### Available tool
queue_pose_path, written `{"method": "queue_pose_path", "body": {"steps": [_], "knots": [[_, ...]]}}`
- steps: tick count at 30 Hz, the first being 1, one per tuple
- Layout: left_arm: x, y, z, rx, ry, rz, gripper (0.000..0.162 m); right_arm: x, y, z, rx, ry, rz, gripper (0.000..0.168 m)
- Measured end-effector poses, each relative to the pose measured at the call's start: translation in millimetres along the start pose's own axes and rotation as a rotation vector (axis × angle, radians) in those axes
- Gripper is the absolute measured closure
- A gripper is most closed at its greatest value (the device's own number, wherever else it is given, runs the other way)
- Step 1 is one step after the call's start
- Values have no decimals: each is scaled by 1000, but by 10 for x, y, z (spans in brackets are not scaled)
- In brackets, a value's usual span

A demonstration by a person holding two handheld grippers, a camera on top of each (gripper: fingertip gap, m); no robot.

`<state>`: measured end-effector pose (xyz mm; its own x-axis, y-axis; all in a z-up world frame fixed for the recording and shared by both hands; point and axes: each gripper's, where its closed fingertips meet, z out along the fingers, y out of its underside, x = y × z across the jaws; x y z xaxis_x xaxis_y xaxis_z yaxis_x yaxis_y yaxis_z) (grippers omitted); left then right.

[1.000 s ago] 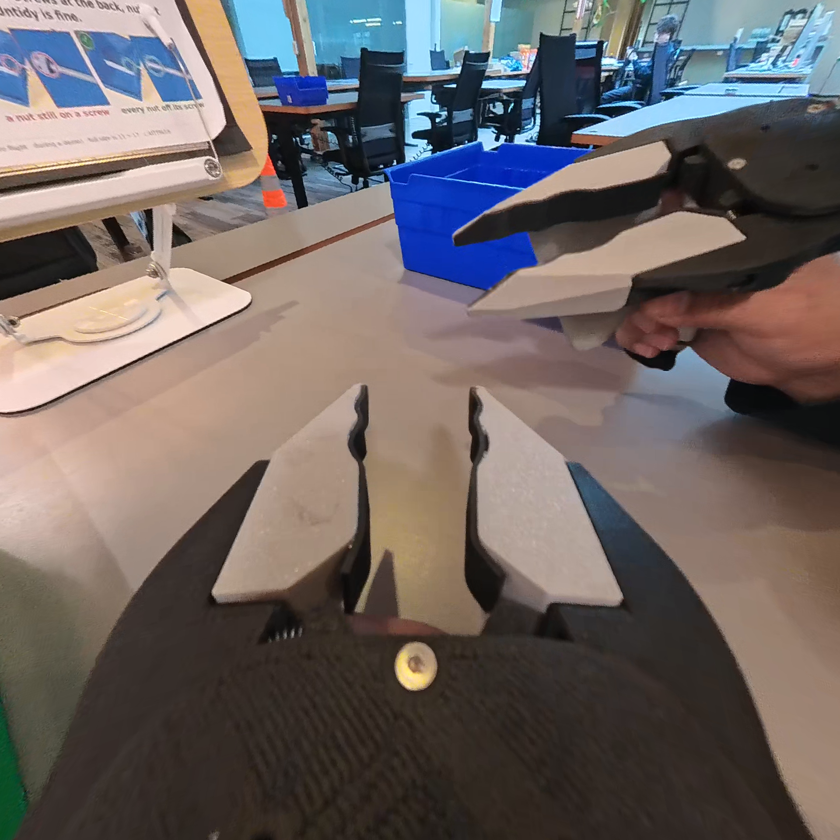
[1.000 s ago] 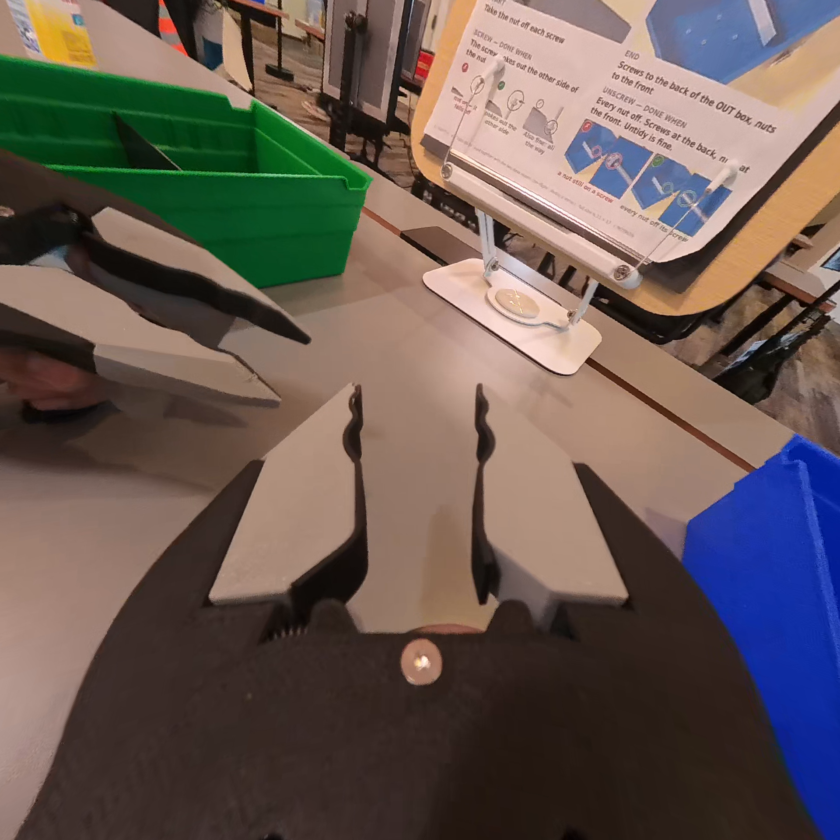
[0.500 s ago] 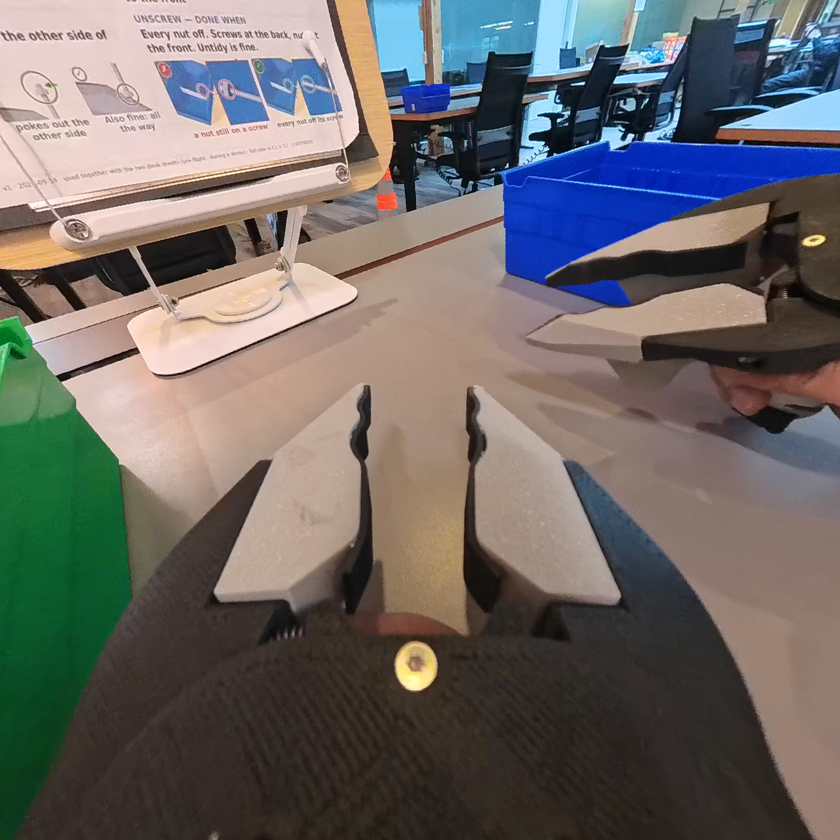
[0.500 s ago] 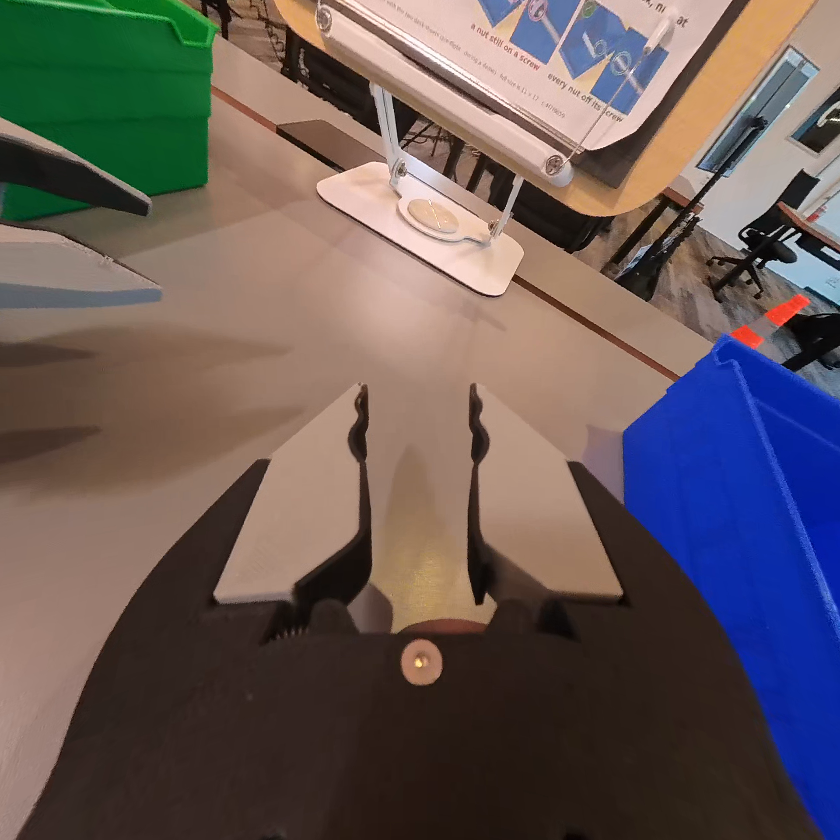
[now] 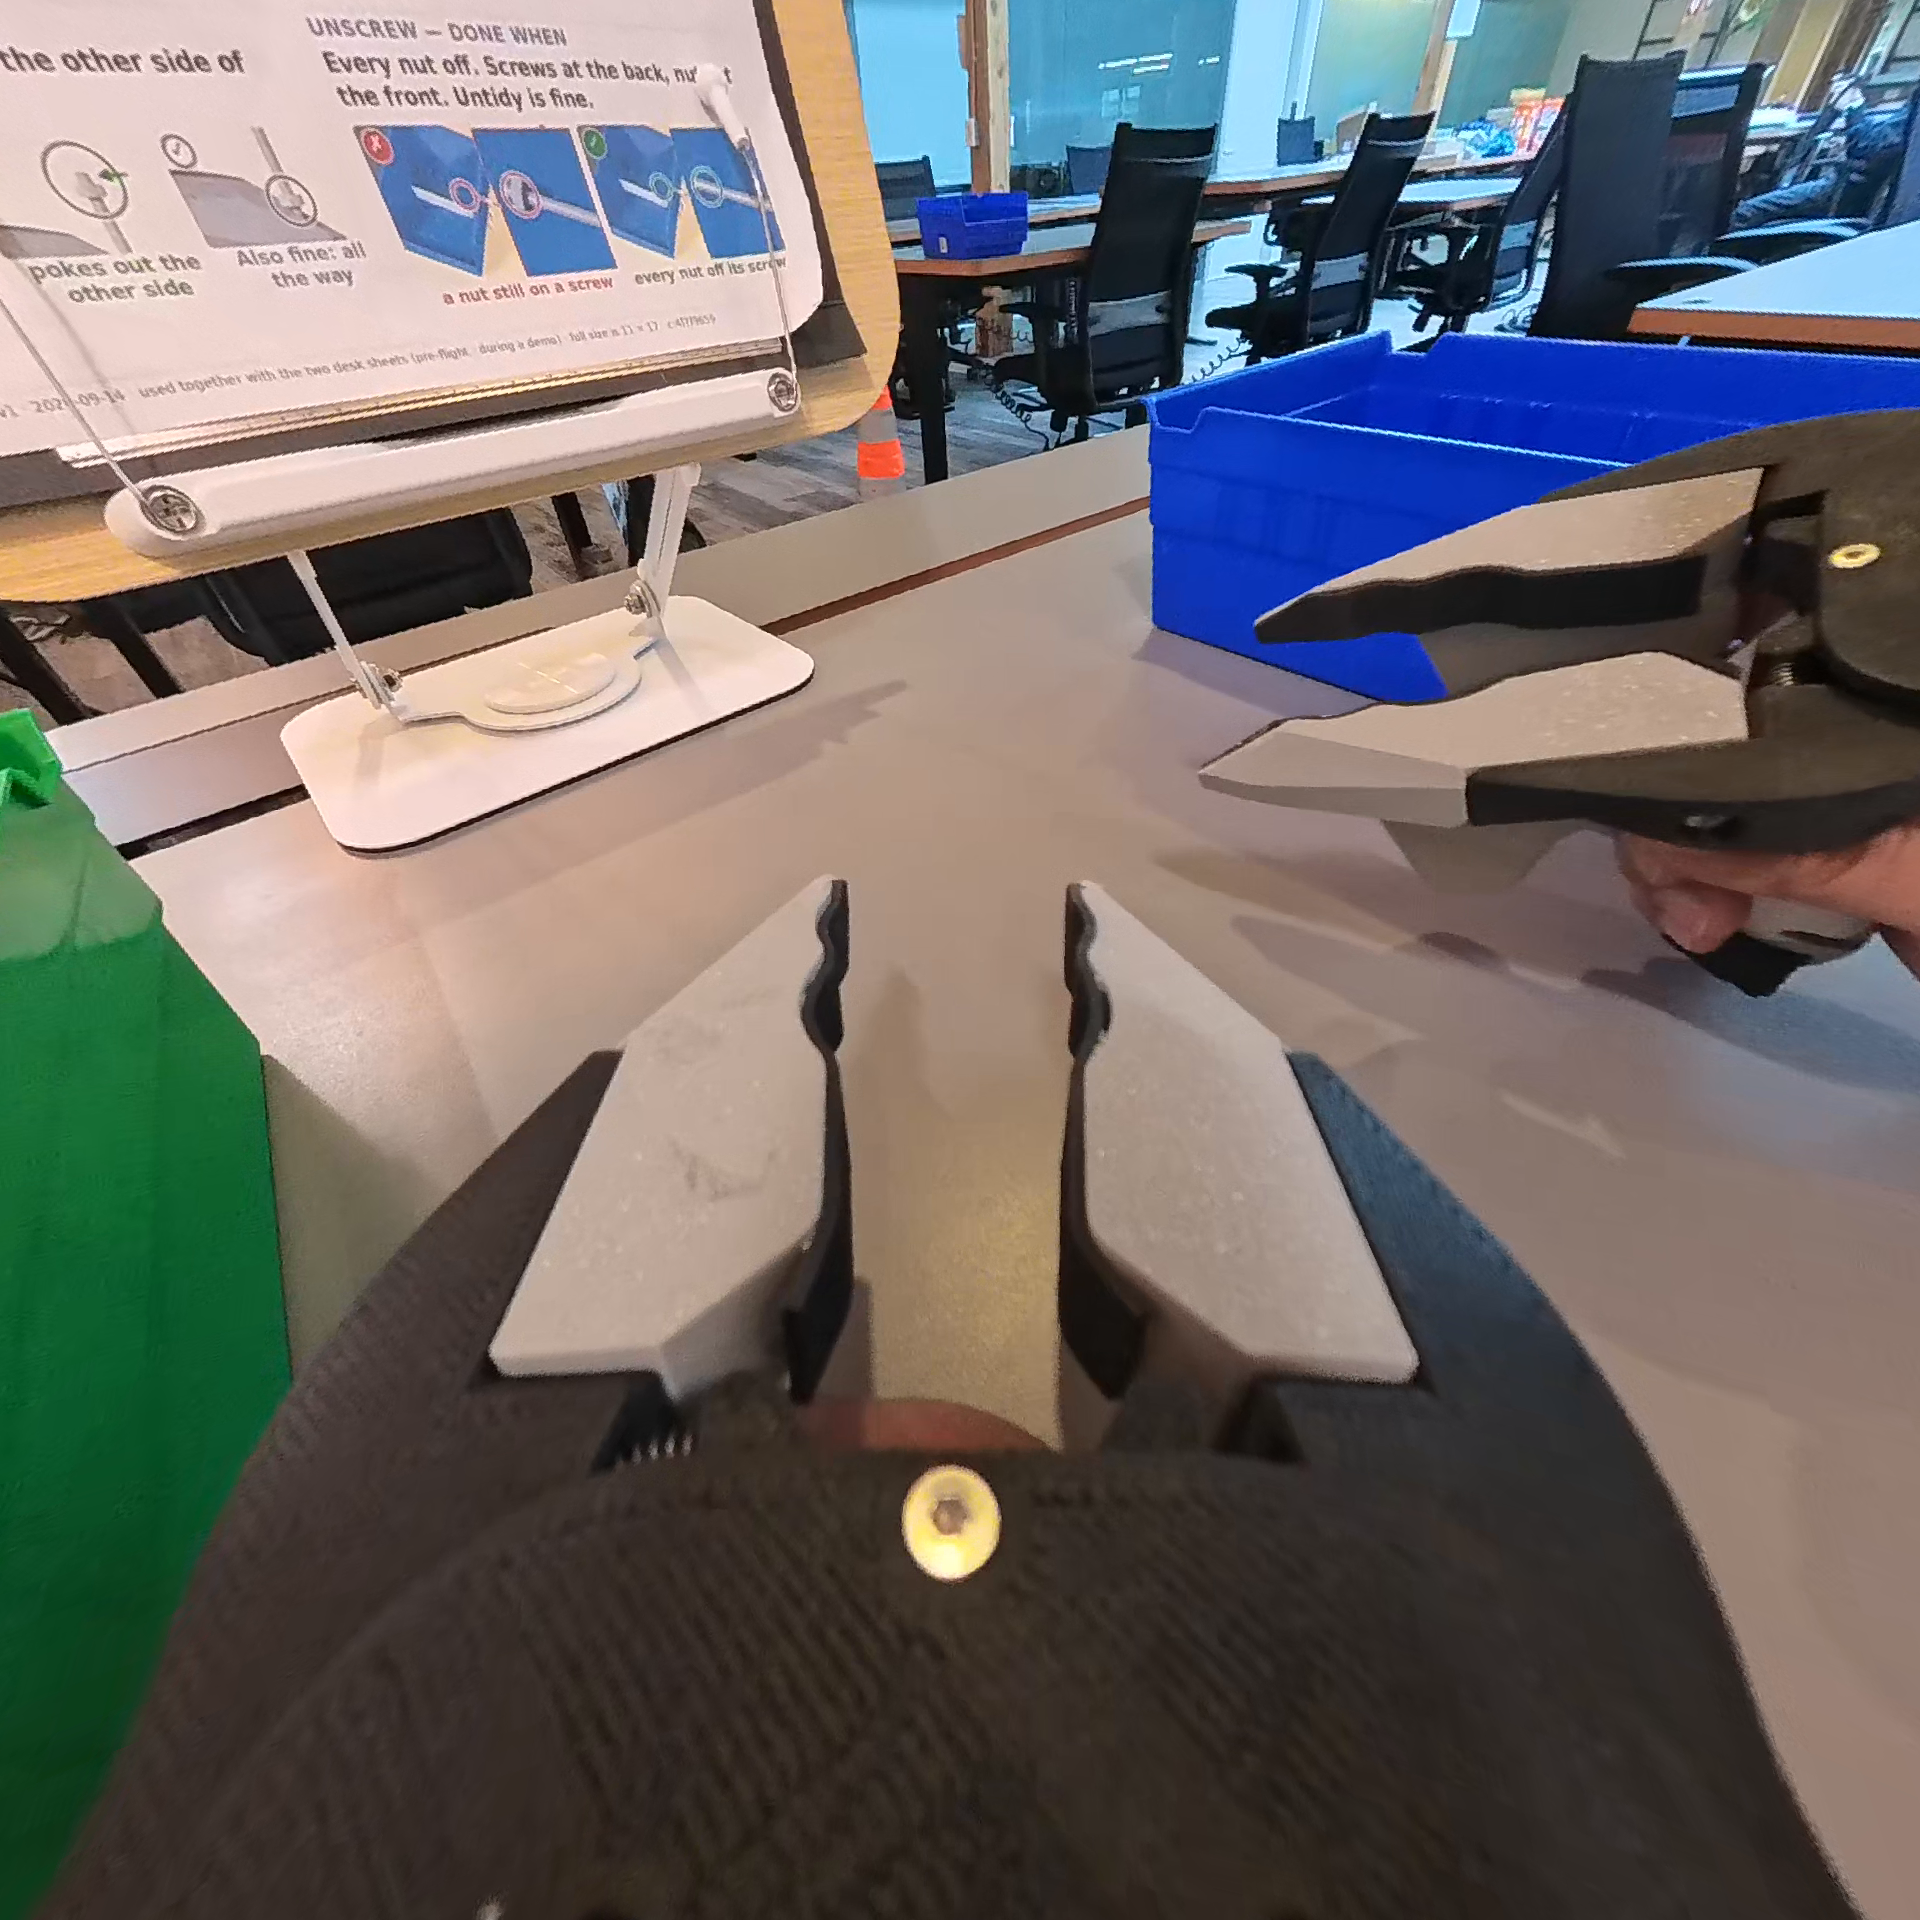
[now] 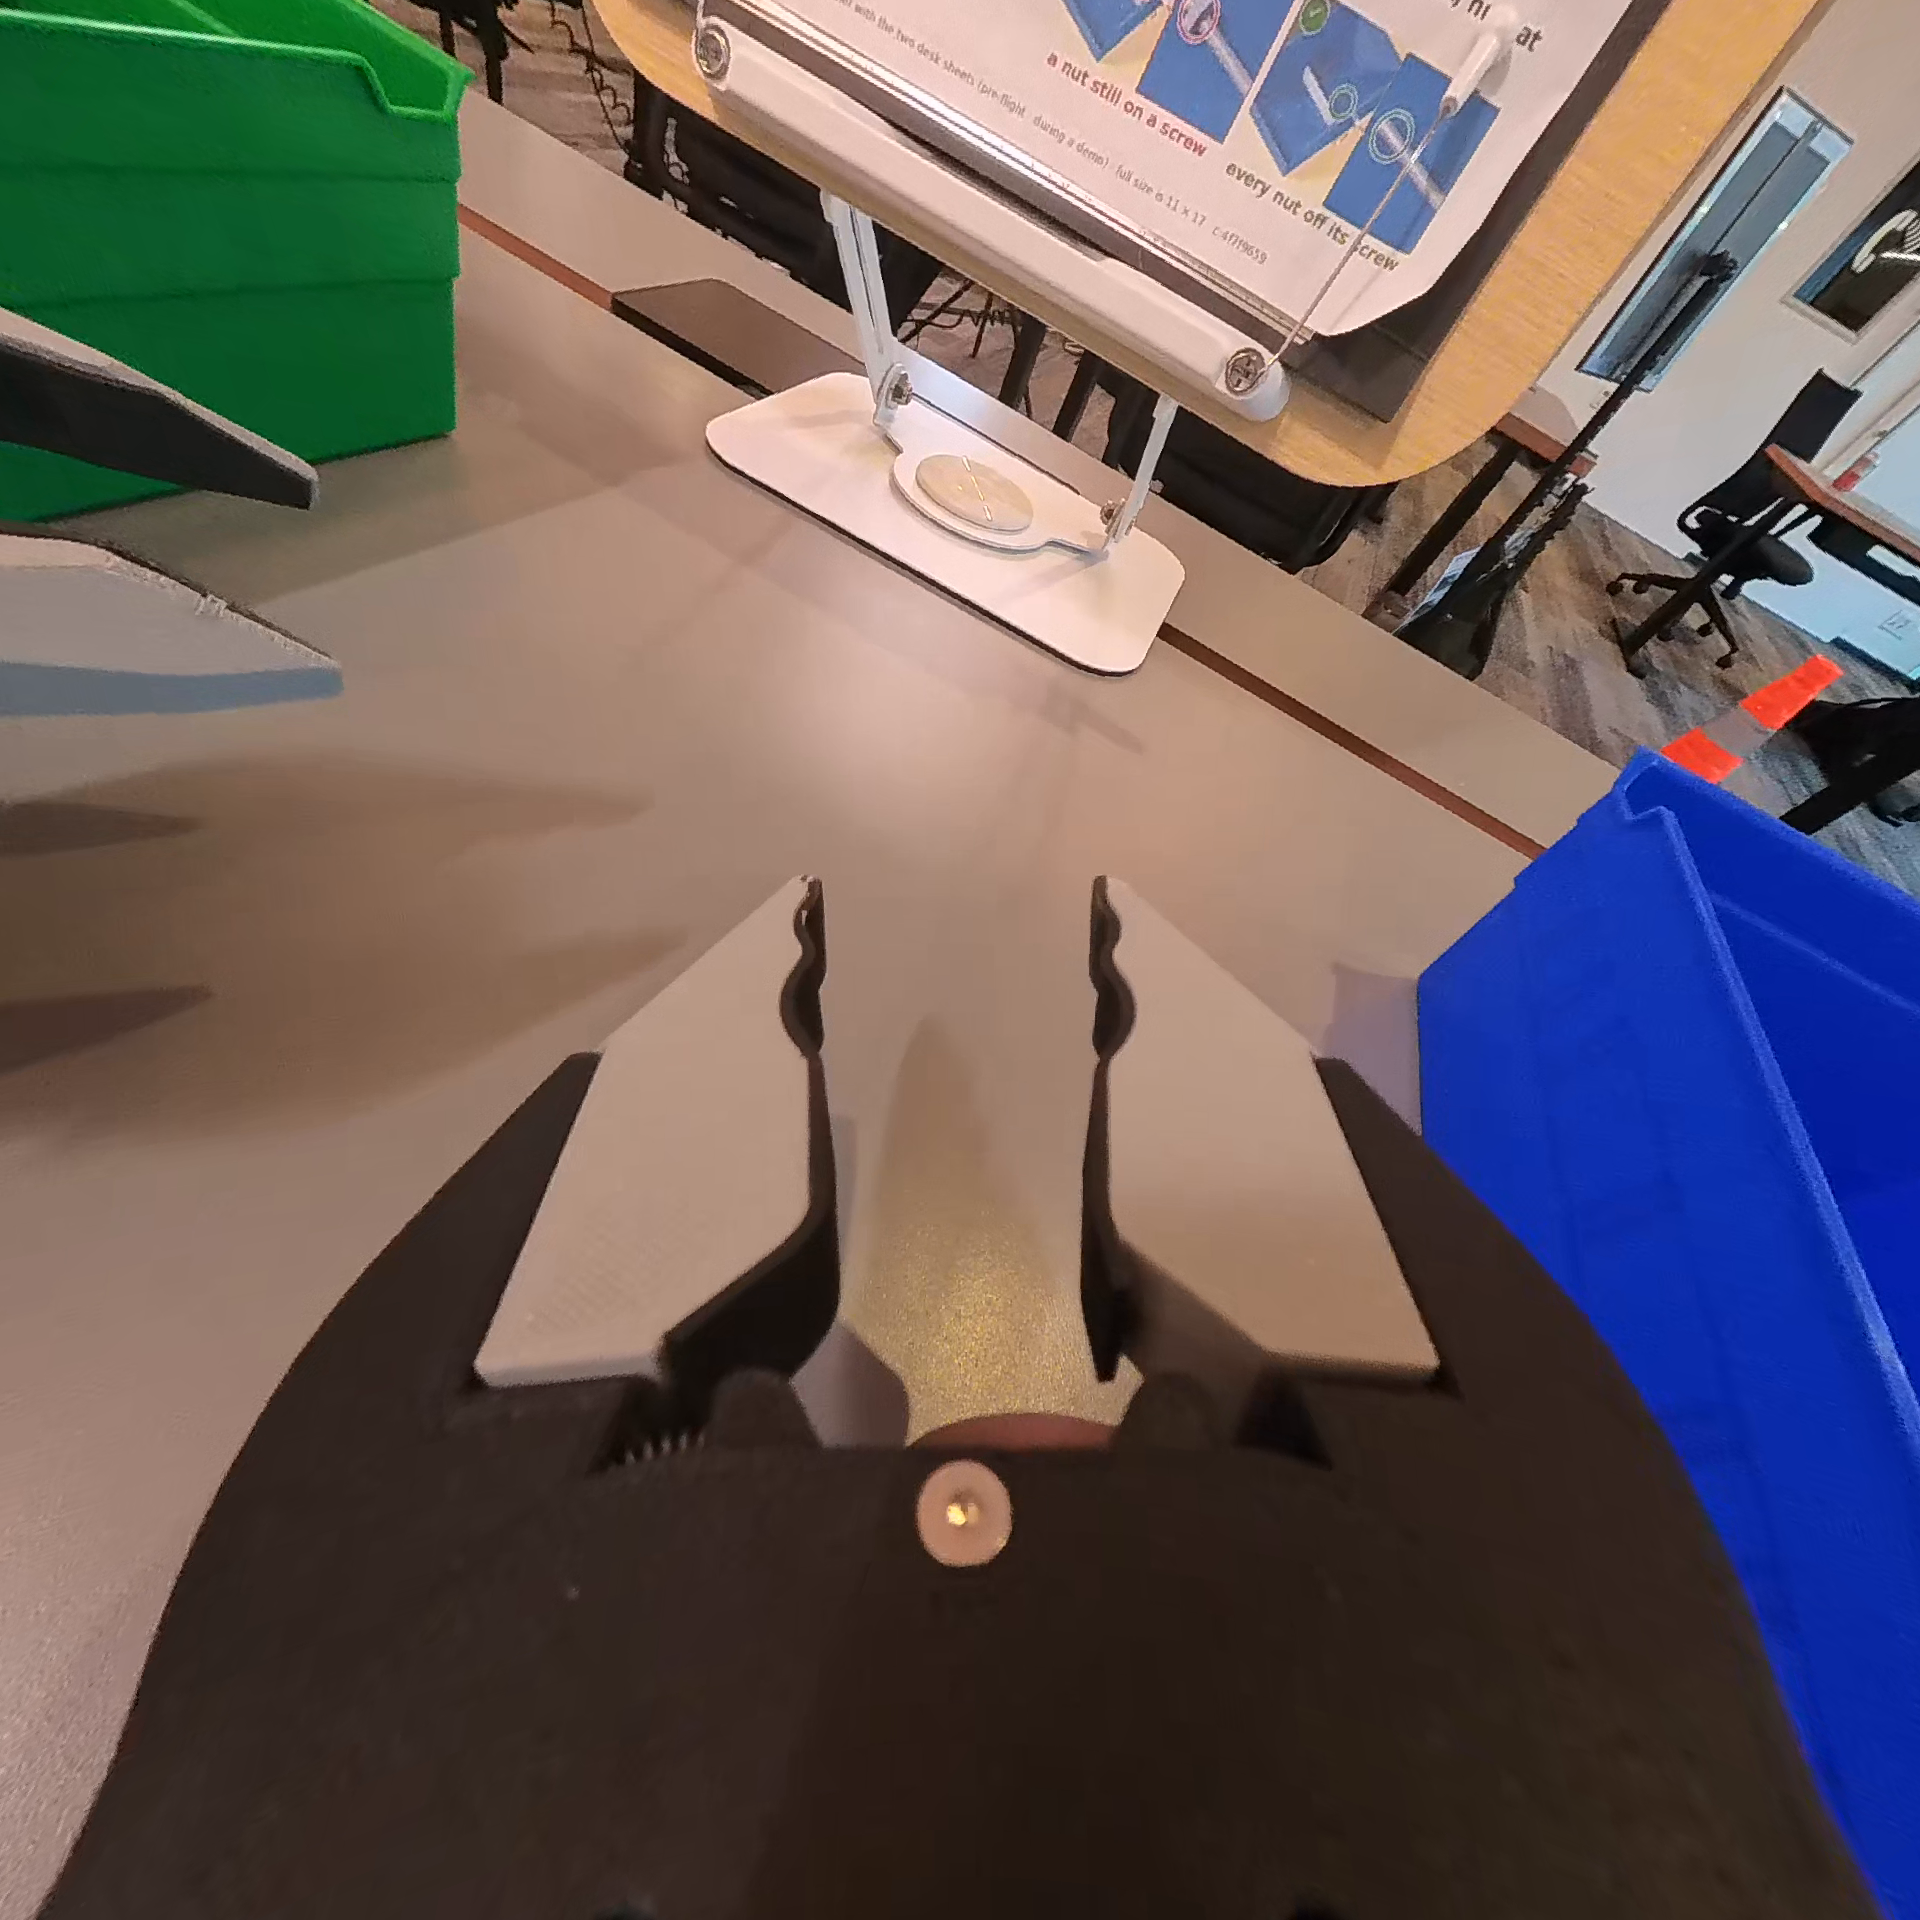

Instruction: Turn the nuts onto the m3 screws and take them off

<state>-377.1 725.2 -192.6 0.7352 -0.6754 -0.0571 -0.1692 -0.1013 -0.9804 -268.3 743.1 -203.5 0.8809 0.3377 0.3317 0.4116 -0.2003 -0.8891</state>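
No screws or nuts show in either view. My left gripper (image 5: 956, 894) is open and empty, low over the grey table (image 5: 987, 748). My right gripper (image 6: 954, 888) is open and empty, close beside the blue bin (image 6: 1662, 1195) at its right. In the left wrist view the right gripper (image 5: 1236, 707) comes in from the right, held by a hand (image 5: 1756, 894), in front of the blue bin (image 5: 1351, 520). In the right wrist view the left gripper's fingers (image 6: 156, 634) show at the left edge, in front of the green bin (image 6: 229, 260).
A white stand (image 5: 540, 707) holds an instruction sheet (image 5: 395, 197) at the table's far edge; it also shows in the right wrist view (image 6: 956, 520). The green bin's wall (image 5: 114, 1247) is close at my left gripper's left. Office desks and chairs (image 5: 1143, 270) stand beyond.
The left wrist view has swung left, bringing the stand and green bin into view. The right wrist view has swung right toward the blue bin. Both grippers stayed open.
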Motion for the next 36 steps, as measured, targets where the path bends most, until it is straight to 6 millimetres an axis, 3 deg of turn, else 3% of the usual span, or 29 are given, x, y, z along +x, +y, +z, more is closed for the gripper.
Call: {"method": "queue_pose_path", "body": {"steps": [4,11,19,28,30,32,33,36], "knots": [[-31,11,9,-9,-24,-6,131,-16,-9,-4,3,-4,-3,117],[-48,18,12,-13,-26,-20,132,-83,-61,-35,22,-22,-19,111],[-64,30,22,-25,-47,-15,150,-124,-52,-41,14,-45,-23,82],[-74,34,26,-27,-50,-22,162,-260,-36,-81,0,-132,-33,81],[-82,39,29,-31,-54,-25,162,-290,-41,-100,3,-153,-46,95],[-107,46,32,-35,-70,-30,162,-383,-59,-151,16,-211,-84,161],[-122,49,34,-38,-80,-33,162,-414,-79,-174,28,-226,-95,168],[-152,59,41,-45,-97,-41,162,-401,-119,-194,46,-195,-141,168]]}}
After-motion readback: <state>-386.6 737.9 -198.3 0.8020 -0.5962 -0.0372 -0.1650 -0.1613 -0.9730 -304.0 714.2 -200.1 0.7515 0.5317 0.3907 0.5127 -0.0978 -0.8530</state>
